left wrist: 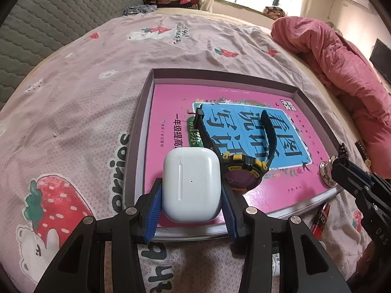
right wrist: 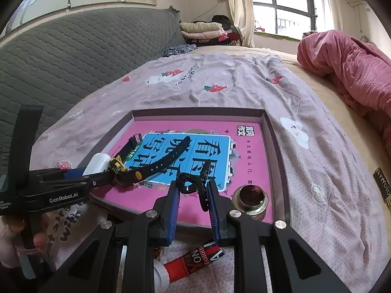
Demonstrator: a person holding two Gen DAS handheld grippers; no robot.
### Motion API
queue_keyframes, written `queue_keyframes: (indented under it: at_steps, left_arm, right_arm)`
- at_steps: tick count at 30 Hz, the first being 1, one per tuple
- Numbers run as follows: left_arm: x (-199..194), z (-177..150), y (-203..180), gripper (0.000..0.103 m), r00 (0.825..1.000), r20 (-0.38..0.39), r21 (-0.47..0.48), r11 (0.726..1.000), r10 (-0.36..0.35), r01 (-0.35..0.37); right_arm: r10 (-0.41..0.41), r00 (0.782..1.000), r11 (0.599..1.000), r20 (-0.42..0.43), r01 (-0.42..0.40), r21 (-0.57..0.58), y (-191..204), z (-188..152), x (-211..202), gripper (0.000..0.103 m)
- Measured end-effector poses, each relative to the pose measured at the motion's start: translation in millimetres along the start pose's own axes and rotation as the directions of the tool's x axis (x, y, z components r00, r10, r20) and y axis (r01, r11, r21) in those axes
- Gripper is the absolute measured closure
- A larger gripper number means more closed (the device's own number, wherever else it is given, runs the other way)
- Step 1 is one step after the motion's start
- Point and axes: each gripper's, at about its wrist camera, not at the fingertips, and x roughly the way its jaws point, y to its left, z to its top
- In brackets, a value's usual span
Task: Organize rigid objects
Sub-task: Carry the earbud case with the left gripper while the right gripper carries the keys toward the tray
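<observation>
My left gripper point(left wrist: 191, 184) is shut on a white earbud case point(left wrist: 191, 183), held just above the near left corner of a shallow box point(left wrist: 220, 73). A pink book point(left wrist: 166, 97) fills that box. On the book lies a black and yellow watch point(left wrist: 242, 171), right beside the case. My right gripper point(right wrist: 193, 186) is shut on a small black looped object point(right wrist: 188, 183) over the book's near edge point(right wrist: 244, 151). A metal threaded fitting point(right wrist: 250, 199) stands in the box just right of those fingers. The right wrist view shows the left gripper point(right wrist: 107, 171) with the case point(right wrist: 96, 164) beside the watch point(right wrist: 156, 163).
The box rests on a strawberry-print bedsheet point(left wrist: 73, 122). A red tube point(right wrist: 195, 258) lies on the sheet under my right gripper. A pink quilt point(right wrist: 354, 68) is bunched at the right, and a grey padded headboard point(right wrist: 73, 61) runs along the left. A dark box point(right wrist: 382, 188) sits at the right edge.
</observation>
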Motion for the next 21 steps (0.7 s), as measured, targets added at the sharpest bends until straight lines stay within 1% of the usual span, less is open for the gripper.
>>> queue_keyframes:
  at_steps: [4, 12, 16, 21]
  left_arm:
    - [1.3, -1.9, -4.8, 0.057, 1.000, -0.004, 0.025, 1.000, 0.009, -0.009]
    - [1.3, -3.3, -7.2, 0.057, 1.000, -0.006, 0.041, 0.999, 0.001, -0.001]
    - [1.7, -3.2, -8.1, 0.057, 1.000, -0.006, 0.041, 0.999, -0.001, 0.001]
    - [1.7, -3.2, -10.0, 0.057, 1.000, -0.008, 0.042, 0.999, -0.001, 0.002]
  right_arm:
    - [0.003, 1.000, 1.000, -0.013, -0.003, -0.005, 0.5, 1.7, 4.2, 0.080]
    - [0.014, 0.998, 1.000, -0.058, -0.014, -0.011, 3.3, 2.8, 17.2, 0.080]
    - [-0.013, 0.995, 1.000, -0.095, 0.011, -0.027, 5.1, 0.4, 25.8, 0.080]
    - [0.003, 0.992, 1.000, -0.124, 0.000, 0.022, -4.2, -2.1, 29.1, 0.080]
